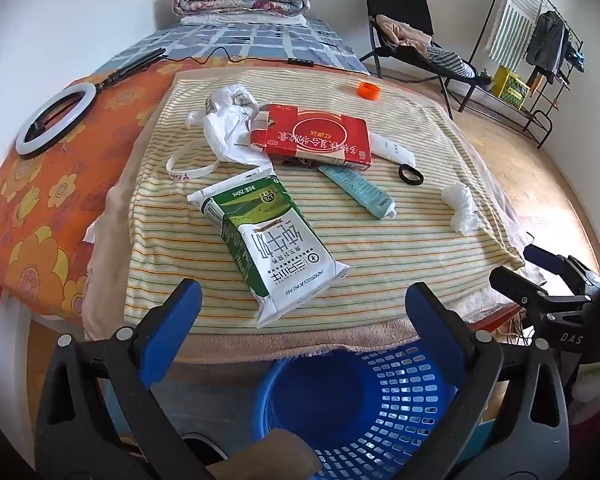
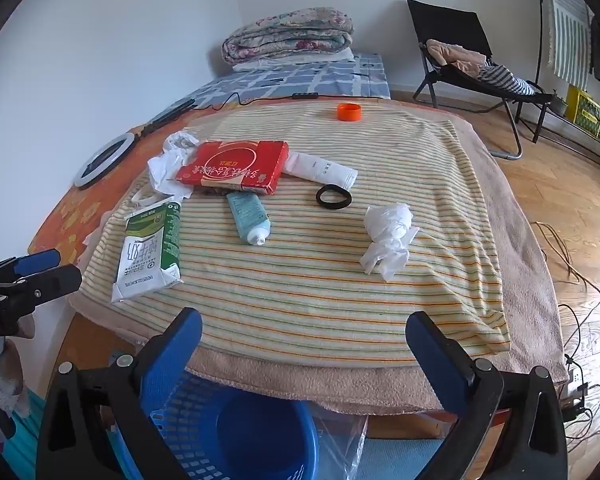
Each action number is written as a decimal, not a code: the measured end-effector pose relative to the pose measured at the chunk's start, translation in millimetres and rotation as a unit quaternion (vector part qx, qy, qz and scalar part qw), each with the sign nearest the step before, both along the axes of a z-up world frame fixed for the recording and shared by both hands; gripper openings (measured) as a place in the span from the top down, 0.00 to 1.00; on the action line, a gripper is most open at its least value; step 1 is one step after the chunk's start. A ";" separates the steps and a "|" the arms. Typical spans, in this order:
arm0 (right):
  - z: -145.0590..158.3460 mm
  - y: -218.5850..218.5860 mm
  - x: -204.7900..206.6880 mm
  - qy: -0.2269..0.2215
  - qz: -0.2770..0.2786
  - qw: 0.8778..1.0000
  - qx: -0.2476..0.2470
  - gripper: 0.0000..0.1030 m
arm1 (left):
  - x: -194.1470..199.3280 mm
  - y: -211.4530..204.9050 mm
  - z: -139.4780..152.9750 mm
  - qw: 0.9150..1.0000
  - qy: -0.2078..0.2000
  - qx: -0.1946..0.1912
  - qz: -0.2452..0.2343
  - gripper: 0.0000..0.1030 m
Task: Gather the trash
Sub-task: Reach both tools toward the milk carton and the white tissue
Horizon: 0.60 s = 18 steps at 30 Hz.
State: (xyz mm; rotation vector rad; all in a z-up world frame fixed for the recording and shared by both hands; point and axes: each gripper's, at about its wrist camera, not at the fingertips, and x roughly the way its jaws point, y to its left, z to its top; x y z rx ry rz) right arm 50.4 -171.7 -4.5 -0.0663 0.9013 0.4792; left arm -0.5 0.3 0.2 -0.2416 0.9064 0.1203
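On a striped cloth (image 1: pixel 380 248) lie a green-and-white milk carton (image 1: pixel 268 244) (image 2: pixel 150 250), a red box (image 1: pixel 312 136) (image 2: pixel 236 168), a teal tube (image 1: pixel 358 192) (image 2: pixel 248 216), a crumpled tissue (image 1: pixel 460 208) (image 2: pixel 388 236), a white plastic bag (image 1: pixel 228 120) (image 2: pixel 168 164) and an orange cap (image 1: pixel 369 90) (image 2: pixel 348 112). A blue basket (image 1: pixel 360 404) (image 2: pixel 252 432) stands below the table's near edge. My left gripper (image 1: pixel 300 312) hangs open just short of the carton. My right gripper (image 2: pixel 302 340) is open over the near edge, nothing between its fingers.
A black hair tie (image 1: pixel 411 175) (image 2: pixel 333 196), a white tube (image 1: pixel 392 150) (image 2: pixel 320 170) and a white wristband (image 1: pixel 192 164) also lie on the cloth. A ring light (image 1: pixel 54 118) rests at the left. A folding chair (image 1: pixel 416 48) and clothes rack (image 1: pixel 540 52) stand at the right.
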 end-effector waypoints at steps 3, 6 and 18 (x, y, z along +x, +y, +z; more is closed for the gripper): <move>-2.4 -2.7 1.1 -0.011 0.000 1.000 -0.002 0.00 | -0.7 1.6 -0.6 1.000 0.000 -0.002 0.002 0.00; -2.3 0.1 -1.6 -0.010 -0.003 1.000 -0.006 0.00 | -1.7 3.8 -1.7 1.000 0.001 -0.004 0.001 0.00; -6.7 3.1 -4.2 -0.013 -0.002 1.000 -0.016 0.00 | -2.1 3.1 -6.5 1.000 0.005 0.001 0.003 0.00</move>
